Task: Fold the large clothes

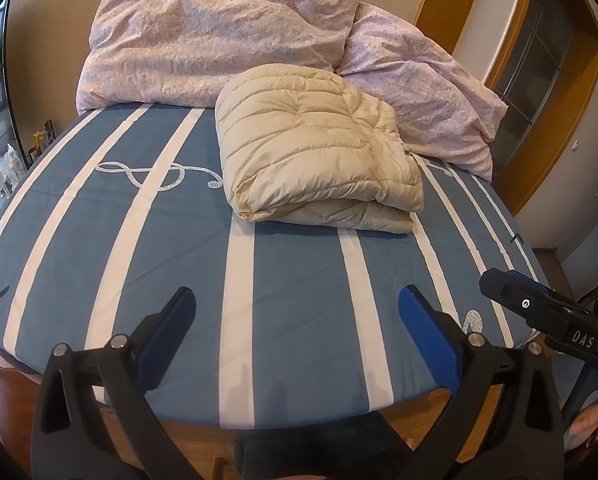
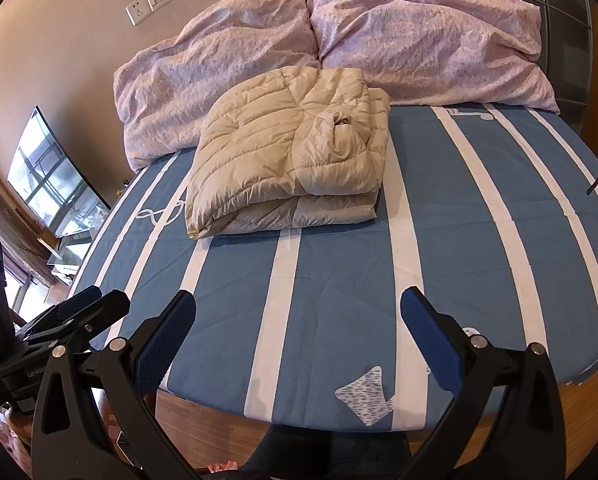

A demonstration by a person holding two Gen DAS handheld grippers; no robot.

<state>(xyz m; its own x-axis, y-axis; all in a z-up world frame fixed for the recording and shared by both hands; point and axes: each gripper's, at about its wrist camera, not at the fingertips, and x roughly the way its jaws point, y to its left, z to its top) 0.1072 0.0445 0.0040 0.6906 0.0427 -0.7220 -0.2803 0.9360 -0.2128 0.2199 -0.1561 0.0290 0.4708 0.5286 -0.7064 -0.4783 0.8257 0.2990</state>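
A beige quilted down jacket [image 1: 319, 148] lies folded into a thick rectangle on the blue-and-white striped bed sheet [image 1: 291, 264], near the far side; it also shows in the right wrist view [image 2: 291, 160]. My left gripper [image 1: 297, 300] is open and empty, held over the bed's near edge, well short of the jacket. My right gripper [image 2: 299, 304] is open and empty too, over the near edge. Each gripper appears at the side of the other's view: the right gripper [image 1: 547, 312] and the left gripper [image 2: 67, 320].
A crumpled pale purple duvet [image 1: 219, 40] is piled along the bed's far side against the wall [image 2: 79, 60]. The wooden bed frame [image 2: 579, 400] runs along the near edge. A window [image 2: 51, 176] is at the left; a wooden door frame [image 1: 539, 80] at the right.
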